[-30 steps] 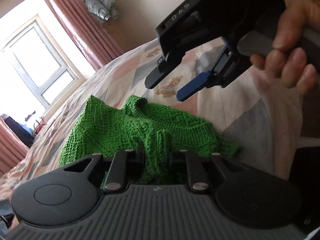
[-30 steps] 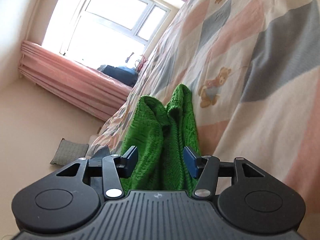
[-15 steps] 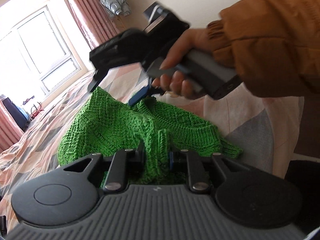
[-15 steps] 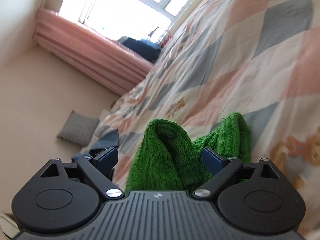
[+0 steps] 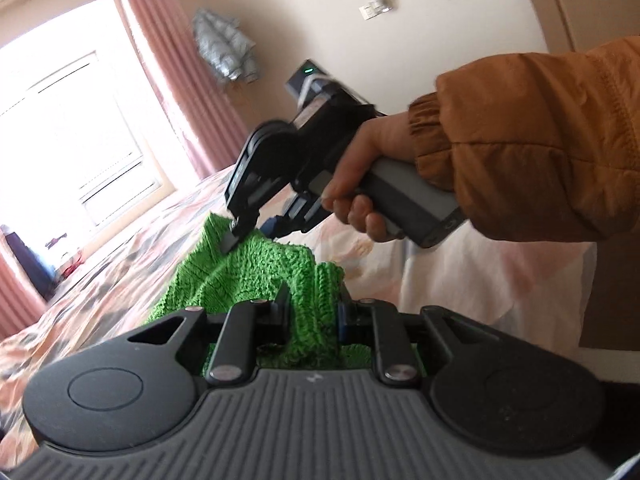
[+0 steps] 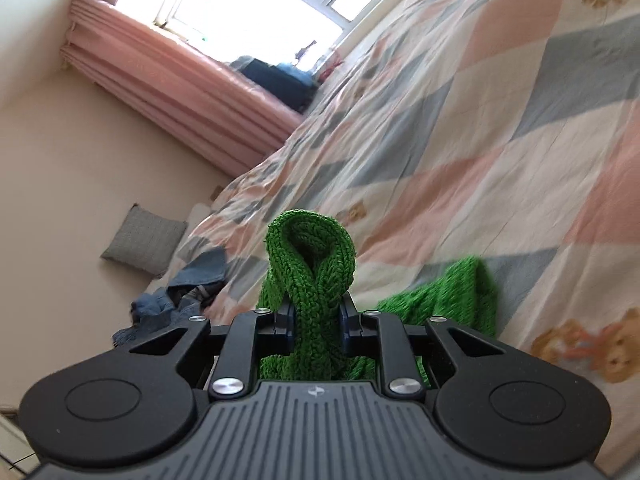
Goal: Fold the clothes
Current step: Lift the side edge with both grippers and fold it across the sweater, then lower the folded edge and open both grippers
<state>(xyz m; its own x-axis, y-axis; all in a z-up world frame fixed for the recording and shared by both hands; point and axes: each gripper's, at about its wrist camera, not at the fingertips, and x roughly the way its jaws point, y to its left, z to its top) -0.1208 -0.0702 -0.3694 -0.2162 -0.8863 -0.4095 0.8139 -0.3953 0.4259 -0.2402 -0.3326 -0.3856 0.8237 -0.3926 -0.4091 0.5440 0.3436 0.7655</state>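
Left wrist view: the left claw (image 5: 312,316) is clamped on a ribbed fold of the green sweater (image 5: 256,276), the knit bunched tight between its two fingers. The sweater lies on the bed (image 5: 120,264), spread away from the claw toward the window (image 5: 68,140). At the sweater's far edge, the right claw (image 5: 250,236) presses down into the knit; one dark finger (image 5: 232,240) touches the fabric, and a blue pad shows just beside it. How tightly it grips there cannot be told from this side. A hand (image 5: 360,184) in an orange sleeve (image 5: 532,140) holds that tool's grey handle. Past the sweater hang pink curtains (image 5: 176,92), and a grey jacket (image 5: 226,50) hangs on the wall beside them.

Right wrist view: the right claw (image 6: 318,322) is squeezed onto a twisted loop of the sweater (image 6: 310,256), which stands up above the fingers; the blue pads (image 6: 290,320) press it from both sides. More of the sweater (image 6: 444,296) lies on the bed (image 6: 460,128) to the right of the claw. Left of the claw, blue clothes (image 6: 188,284) sit at the bed's edge, with a grey cushion (image 6: 146,240) beyond them on the floor. A teddy-bear print (image 6: 588,346) marks the bedcover right of the sweater.
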